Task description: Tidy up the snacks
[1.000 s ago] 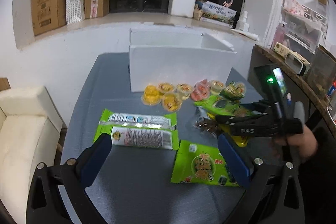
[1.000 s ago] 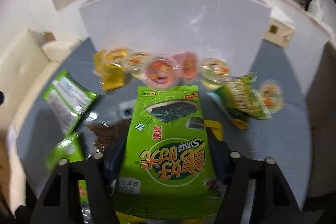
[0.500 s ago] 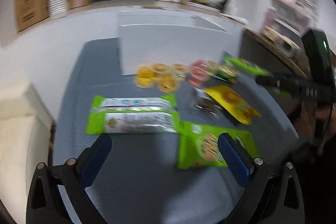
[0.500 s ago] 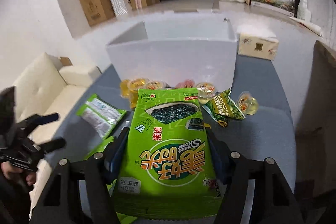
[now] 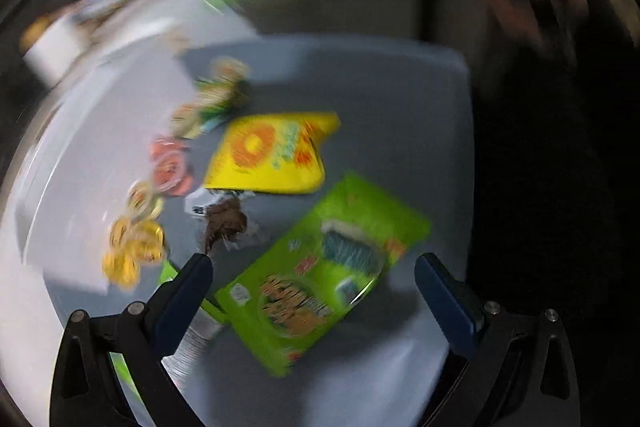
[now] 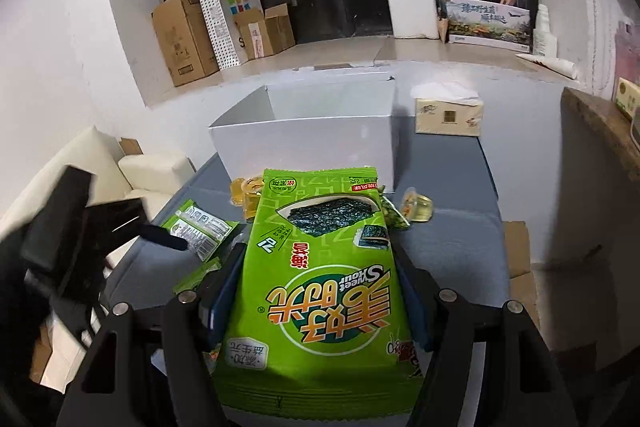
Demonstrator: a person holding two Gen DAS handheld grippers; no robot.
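Observation:
My right gripper point(image 6: 320, 307) is shut on a green seaweed snack bag point(image 6: 320, 291) and holds it up above the grey table point(image 6: 452, 239), in front of the open white box point(image 6: 312, 143). My left gripper point(image 5: 314, 291) is open and empty, low over a second green seaweed bag point(image 5: 320, 287) that lies flat on the table. The left wrist view is blurred. A yellow bag point(image 5: 272, 155), a brown snack pack point(image 5: 224, 223) and several jelly cups point(image 5: 132, 247) lie beyond it. The left gripper also shows in the right wrist view point(image 6: 160, 239).
Two long green packs point(image 6: 200, 231) lie at the table's left. A jelly cup point(image 6: 418, 211) and a small green bag point(image 6: 394, 217) sit near the box. A tissue box point(image 6: 448, 115) stands at the back right. A white sofa point(image 6: 132, 167) is to the left.
My right gripper has lifted the seaweed bag higher and pulled back from the table. My left gripper has swung right and down over the second green bag, still open.

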